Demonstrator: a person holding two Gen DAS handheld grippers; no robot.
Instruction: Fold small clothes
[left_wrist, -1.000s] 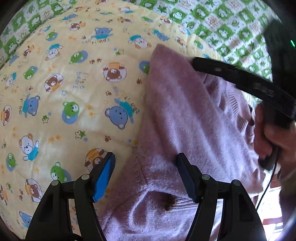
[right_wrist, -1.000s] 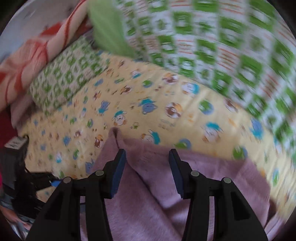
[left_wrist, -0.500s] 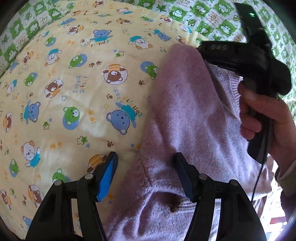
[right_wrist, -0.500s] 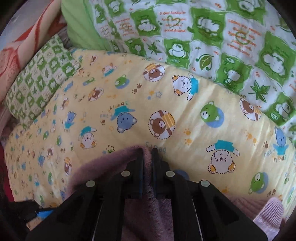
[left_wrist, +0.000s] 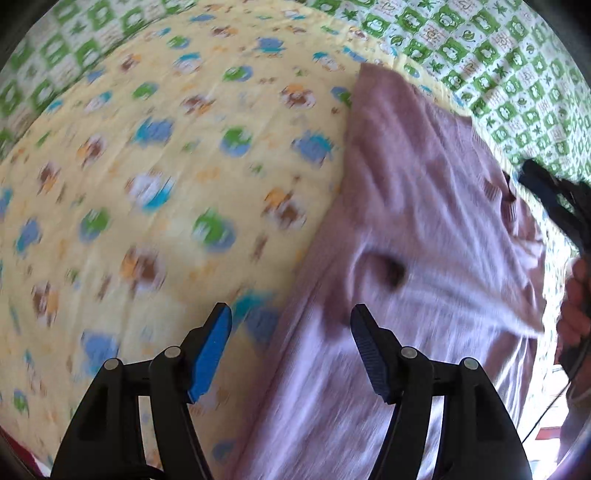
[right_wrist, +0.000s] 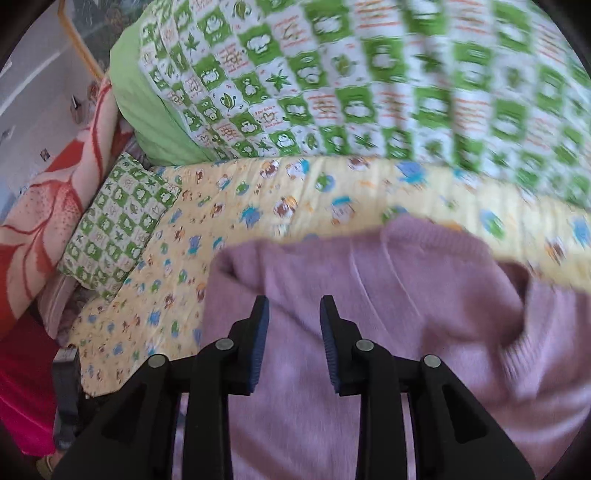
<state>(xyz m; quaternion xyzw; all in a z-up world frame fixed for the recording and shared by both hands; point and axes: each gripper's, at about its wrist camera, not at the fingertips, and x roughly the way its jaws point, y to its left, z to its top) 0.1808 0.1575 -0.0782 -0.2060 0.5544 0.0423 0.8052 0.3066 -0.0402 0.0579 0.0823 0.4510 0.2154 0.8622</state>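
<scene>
- The fuzzy mauve knitted sweater (left_wrist: 424, 229) lies spread on the yellow bear-print bed sheet (left_wrist: 147, 184), just in front of the green-and-white checked quilt (right_wrist: 369, 81).
- Left gripper (left_wrist: 291, 349) hangs over the sweater's left edge, fingers wide apart, nothing pinched.
- Right gripper (right_wrist: 293, 341) is above the sweater; its fingers have just been opening and are now apart with only loose knit behind the gap.

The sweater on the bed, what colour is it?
The sweater is a pale pinkish-purple, clearest in the right wrist view.

Bear-print yellow sheet (left_wrist: 155, 192), green checked quilt (right_wrist: 369, 92), matching pillow (right_wrist: 118, 221).
</scene>
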